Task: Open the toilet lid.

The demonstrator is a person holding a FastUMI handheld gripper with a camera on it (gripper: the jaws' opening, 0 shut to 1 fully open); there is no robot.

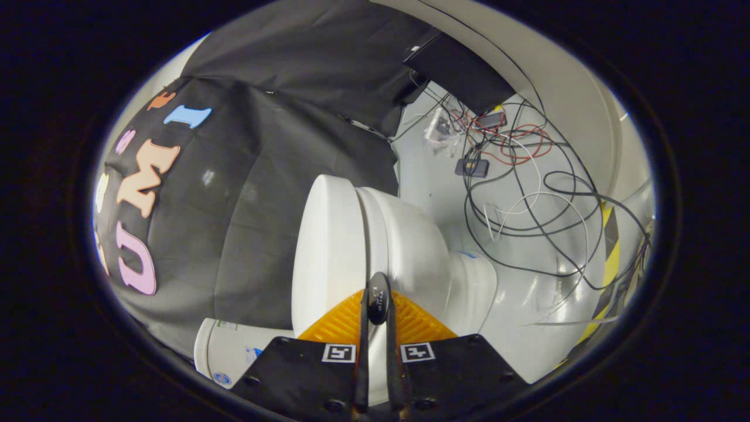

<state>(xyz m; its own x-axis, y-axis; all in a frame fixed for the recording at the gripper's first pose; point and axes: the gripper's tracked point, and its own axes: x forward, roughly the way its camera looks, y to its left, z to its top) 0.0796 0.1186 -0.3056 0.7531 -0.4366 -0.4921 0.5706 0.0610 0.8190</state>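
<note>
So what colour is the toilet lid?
White, plain, no pattern: the toilet lid shows best in the gripper view, just ahead of the gripper, whose fingers are nearly together.

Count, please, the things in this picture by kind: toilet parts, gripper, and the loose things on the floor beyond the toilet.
Toilet lid: 1
Toilet bowl: 1
Toilet tank: 1
Gripper, fingers together at the lid's edge: 1
Tangle of cables on the floor: 1
Small dark device among the cables: 1
Total: 6
</note>
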